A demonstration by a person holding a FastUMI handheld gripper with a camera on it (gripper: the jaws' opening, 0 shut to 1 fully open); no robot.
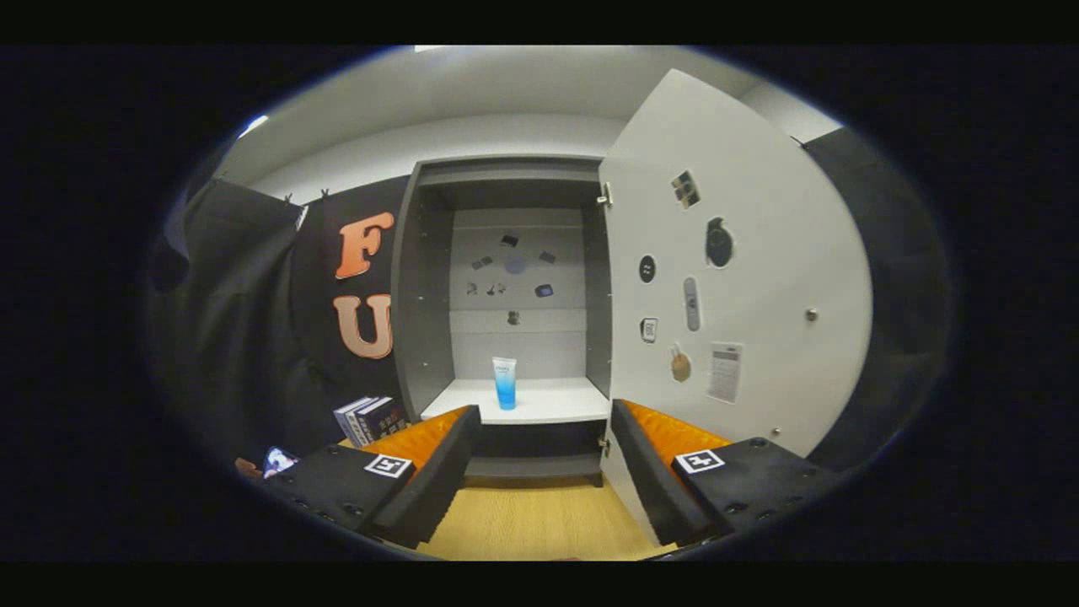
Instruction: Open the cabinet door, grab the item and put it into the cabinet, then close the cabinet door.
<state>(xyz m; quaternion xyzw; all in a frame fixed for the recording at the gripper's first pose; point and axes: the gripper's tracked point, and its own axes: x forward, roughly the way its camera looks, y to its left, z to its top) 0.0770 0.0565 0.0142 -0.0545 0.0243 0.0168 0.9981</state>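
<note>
Gripper (539, 472): fingers apart, square fiducial tag on each, screw holes along blocks

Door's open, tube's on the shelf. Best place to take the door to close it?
Judging from here: the knob near the free edge of the cabinet door, far from the hinges. Come from the front and push toward the cabinet. The gripper is open and empty; the tube stands inside.

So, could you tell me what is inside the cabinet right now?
A blue tube stands upright on the white shelf, beyond the open gripper. Small stickers dot the back wall. The dark space below stays unseen.
</note>
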